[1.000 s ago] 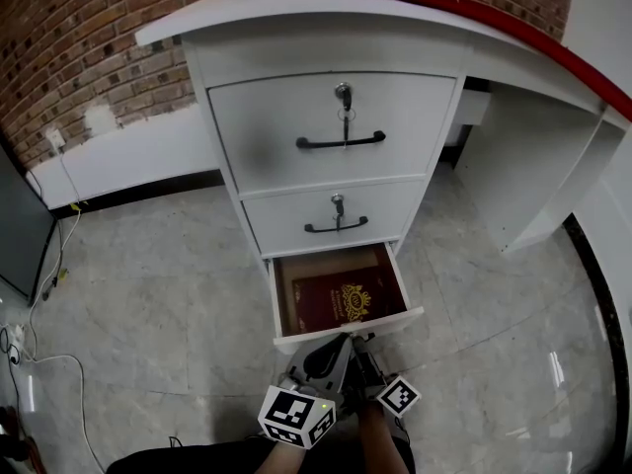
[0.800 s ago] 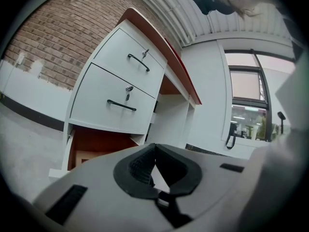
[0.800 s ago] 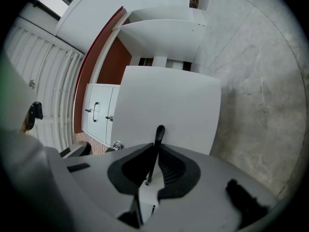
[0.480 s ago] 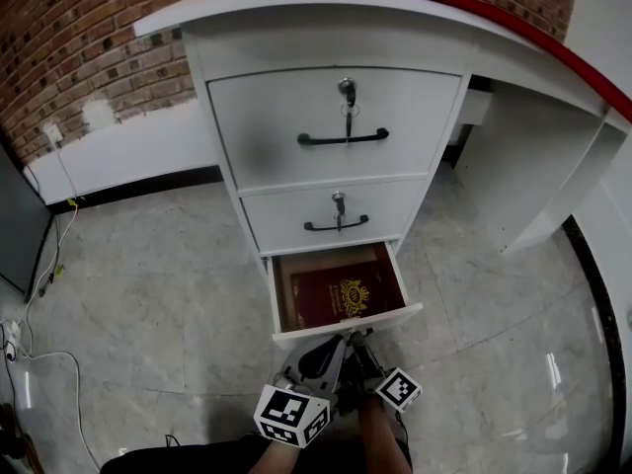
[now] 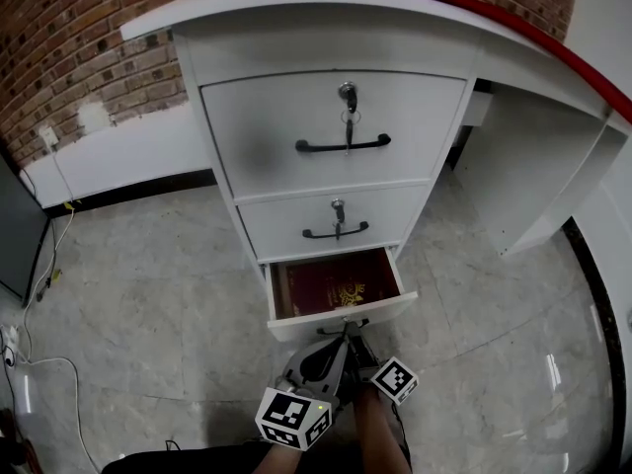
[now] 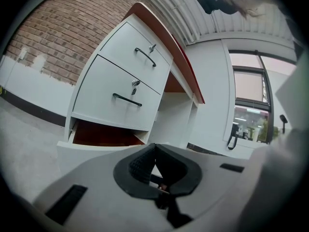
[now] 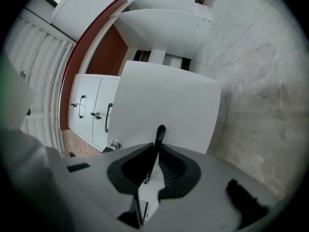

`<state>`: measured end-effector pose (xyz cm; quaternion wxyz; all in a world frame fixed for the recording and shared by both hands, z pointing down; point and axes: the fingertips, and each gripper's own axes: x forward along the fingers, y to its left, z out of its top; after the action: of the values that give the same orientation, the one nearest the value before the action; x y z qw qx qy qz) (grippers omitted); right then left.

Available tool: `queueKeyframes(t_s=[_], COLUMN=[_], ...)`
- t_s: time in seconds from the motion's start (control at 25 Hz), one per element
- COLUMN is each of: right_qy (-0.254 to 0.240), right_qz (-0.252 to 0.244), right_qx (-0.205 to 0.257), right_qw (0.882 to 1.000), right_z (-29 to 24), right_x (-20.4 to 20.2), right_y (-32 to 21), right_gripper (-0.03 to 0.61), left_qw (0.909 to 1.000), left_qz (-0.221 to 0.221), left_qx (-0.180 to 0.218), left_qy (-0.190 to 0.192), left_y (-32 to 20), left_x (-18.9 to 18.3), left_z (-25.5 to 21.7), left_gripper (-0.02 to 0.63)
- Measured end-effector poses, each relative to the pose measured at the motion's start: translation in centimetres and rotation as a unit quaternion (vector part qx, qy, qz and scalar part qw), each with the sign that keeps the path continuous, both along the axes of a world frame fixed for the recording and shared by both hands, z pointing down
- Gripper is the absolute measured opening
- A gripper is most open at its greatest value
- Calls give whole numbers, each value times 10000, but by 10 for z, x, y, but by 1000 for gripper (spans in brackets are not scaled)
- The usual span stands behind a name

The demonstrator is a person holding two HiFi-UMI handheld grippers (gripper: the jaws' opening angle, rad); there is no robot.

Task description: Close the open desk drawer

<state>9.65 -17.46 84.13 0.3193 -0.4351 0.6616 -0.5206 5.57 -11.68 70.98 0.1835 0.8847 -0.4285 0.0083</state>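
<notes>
The white desk's bottom drawer (image 5: 341,316) stands partly open, and a dark red book (image 5: 336,282) lies inside it. My right gripper (image 5: 351,336) is at the middle of the drawer front. In the right gripper view the thin black drawer handle (image 7: 158,138) runs between the pads, and my right gripper (image 7: 155,153) is shut on it against the white front panel (image 7: 169,100). Just left of it and slightly back, my left gripper (image 5: 318,355) is off the drawer. Seen from the left gripper view, my left gripper (image 6: 154,146) is shut and holds nothing, with the drawer's open red interior (image 6: 96,134) ahead.
Two closed drawers with black handles and keys sit above, the top one (image 5: 343,144) and the middle one (image 5: 336,230). A brick wall rises behind the desk. Cables (image 5: 39,294) trail on the marble floor at the left. The desk's knee space (image 5: 533,166) opens to the right.
The bottom drawer has slid inwards, so less of the red book shows. My right gripper has moved forward with the handle. My left gripper has hardly moved.
</notes>
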Motion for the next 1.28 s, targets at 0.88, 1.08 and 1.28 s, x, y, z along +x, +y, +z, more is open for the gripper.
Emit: queueKeyframes(t_s=[0.88, 1.08, 1.28], right_qy=[-90, -82, -83], right_qz=[-17, 81, 105], right_qx=[-131, -76, -97], right_qw=[9999, 9999, 9999], right_z=[-1, -2, -1], right_x=[-10, -12, -13], right_y=[-53, -64, -74], right_gripper=[41, 41, 41], left_qw=[9991, 9984, 9977], left_qz=[-399, -520, -615], left_qx=[-164, -209, -291], left_qy=[-38, -50, -56], left_y=[-15, -19, -24], left_x=[-23, -28, -34], left_z=[18, 24, 30], left_gripper=[9, 9, 9])
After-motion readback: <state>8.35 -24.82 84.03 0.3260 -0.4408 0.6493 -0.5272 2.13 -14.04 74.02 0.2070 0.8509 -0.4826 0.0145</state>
